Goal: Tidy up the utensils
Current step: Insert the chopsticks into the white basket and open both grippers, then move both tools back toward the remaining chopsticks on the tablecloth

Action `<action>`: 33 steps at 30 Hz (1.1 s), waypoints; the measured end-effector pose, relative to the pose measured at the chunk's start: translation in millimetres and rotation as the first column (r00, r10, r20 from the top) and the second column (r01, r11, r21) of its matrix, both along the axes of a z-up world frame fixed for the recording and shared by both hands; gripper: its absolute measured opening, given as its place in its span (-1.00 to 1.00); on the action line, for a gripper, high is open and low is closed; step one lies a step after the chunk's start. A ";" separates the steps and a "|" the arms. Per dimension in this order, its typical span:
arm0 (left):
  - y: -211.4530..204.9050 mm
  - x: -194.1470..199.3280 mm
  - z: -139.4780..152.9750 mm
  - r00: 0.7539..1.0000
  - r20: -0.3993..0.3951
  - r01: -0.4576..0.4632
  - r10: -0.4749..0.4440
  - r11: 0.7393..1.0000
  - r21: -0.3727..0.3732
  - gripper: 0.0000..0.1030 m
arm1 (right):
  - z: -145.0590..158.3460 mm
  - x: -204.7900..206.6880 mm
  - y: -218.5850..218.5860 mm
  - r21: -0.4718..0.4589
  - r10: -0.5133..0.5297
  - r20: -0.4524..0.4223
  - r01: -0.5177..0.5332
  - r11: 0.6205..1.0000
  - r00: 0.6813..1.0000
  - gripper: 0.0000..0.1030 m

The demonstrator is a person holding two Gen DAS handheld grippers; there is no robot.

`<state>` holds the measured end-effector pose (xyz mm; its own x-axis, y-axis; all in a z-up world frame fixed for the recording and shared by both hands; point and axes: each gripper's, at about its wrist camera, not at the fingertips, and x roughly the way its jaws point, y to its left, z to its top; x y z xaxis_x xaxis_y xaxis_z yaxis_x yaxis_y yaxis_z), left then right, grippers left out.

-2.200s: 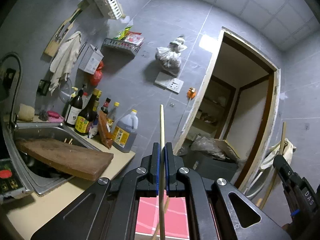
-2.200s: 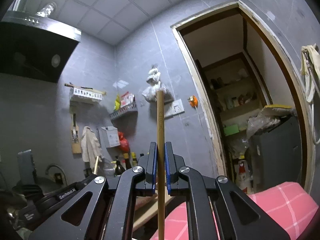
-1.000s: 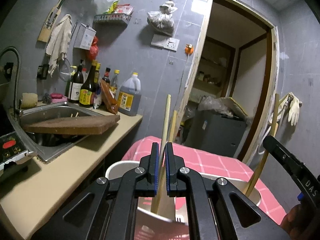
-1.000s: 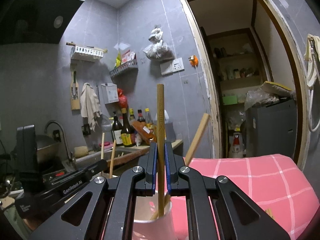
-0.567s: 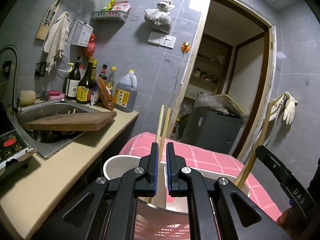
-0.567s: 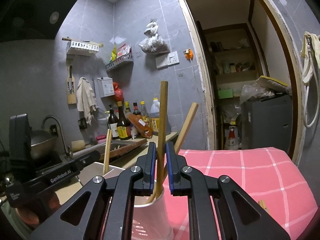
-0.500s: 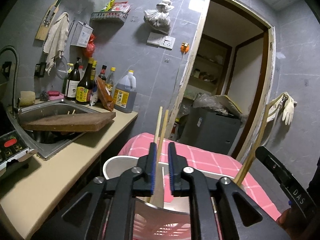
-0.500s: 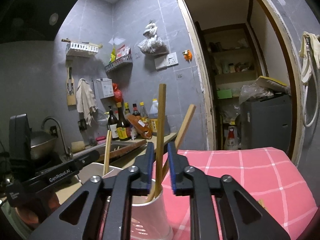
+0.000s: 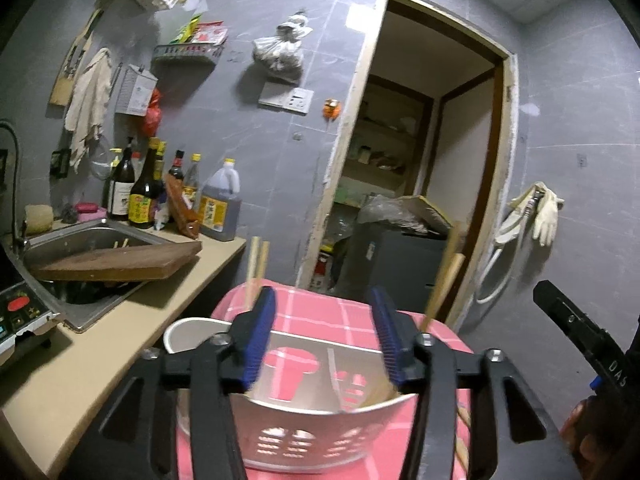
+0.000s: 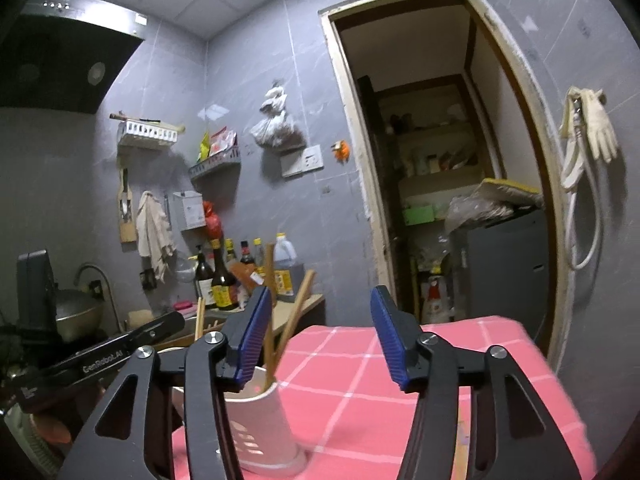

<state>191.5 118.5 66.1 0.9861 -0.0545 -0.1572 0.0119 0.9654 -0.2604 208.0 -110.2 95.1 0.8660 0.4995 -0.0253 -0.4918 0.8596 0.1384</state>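
A white perforated utensil holder (image 9: 320, 436) stands on a pink checked tablecloth (image 9: 320, 304). It also shows in the right wrist view (image 10: 264, 428). Wooden chopsticks (image 9: 256, 264) lean at its left side and more chopsticks (image 9: 444, 284) at its right. In the right wrist view, chopsticks (image 10: 296, 312) stand in the holder. My left gripper (image 9: 322, 336) is open and empty just above the holder. My right gripper (image 10: 318, 340) is open and empty, to the right of the holder. The left gripper's body (image 10: 100, 356) shows at the left of the right wrist view.
A beige counter (image 9: 92, 356) at the left holds a steel sink (image 9: 80, 240) with a wooden board (image 9: 116, 264) across it, and several sauce bottles (image 9: 144, 196). A doorway (image 9: 420, 180) opens behind the table. The right gripper (image 9: 584, 340) shows at the right edge.
Both grippers opened and let go of their chopsticks, which now stand in the holder. Both grippers had lowered toward the holder before that.
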 end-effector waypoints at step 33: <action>-143.6 10.3 -54.9 0.940 -0.233 0.274 -0.249 0.958 0.080 0.86 | -40.4 -21.1 -117.2 -0.190 -0.207 -0.176 0.174 0.966 0.962 1.00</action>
<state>201.7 -25.2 11.3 0.8799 -0.2763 -0.3865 0.2230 0.9585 -0.1774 186.9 -227.4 54.6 0.9147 0.2992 -0.2718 -0.2949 0.9538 0.0574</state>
